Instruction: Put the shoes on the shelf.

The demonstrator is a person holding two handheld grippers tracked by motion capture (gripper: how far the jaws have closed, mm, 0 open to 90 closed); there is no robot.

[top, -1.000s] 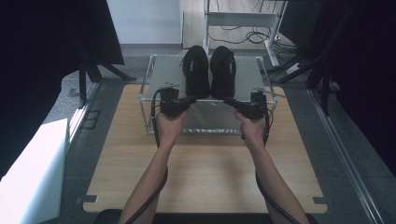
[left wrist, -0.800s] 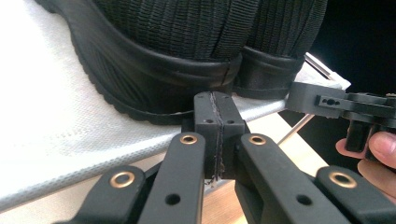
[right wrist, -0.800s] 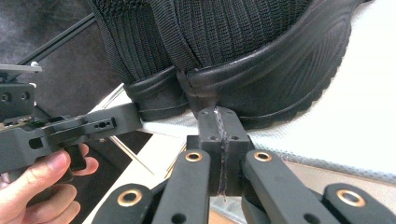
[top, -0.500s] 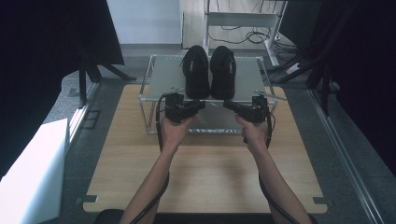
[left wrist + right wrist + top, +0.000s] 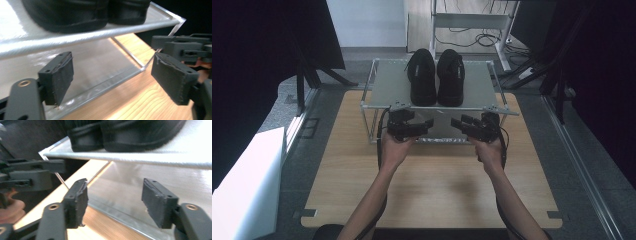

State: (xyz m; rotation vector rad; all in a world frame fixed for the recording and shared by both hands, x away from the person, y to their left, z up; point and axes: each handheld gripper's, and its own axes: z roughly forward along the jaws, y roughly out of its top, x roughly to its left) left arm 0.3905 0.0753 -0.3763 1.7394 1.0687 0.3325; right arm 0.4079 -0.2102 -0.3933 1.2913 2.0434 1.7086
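On the top shelf of the metal rack (image 5: 387,90), at twelve o'clock from both hands, a pair of black shoes (image 5: 435,77) side by side, toes toward the person. Left gripper (image 5: 424,124) and right gripper (image 5: 457,123) held just below the shelf's front edge over the wooden table (image 5: 437,185), tips aimed at each other, well apart. Both sets of jaws spread wide and empty, the shoes above them at twelve o'clock in each gripper view, not between the pads.

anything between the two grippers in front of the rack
Nothing. In the high view the left gripper and right gripper face each other with an open gap, the rack's lower shelf behind it.
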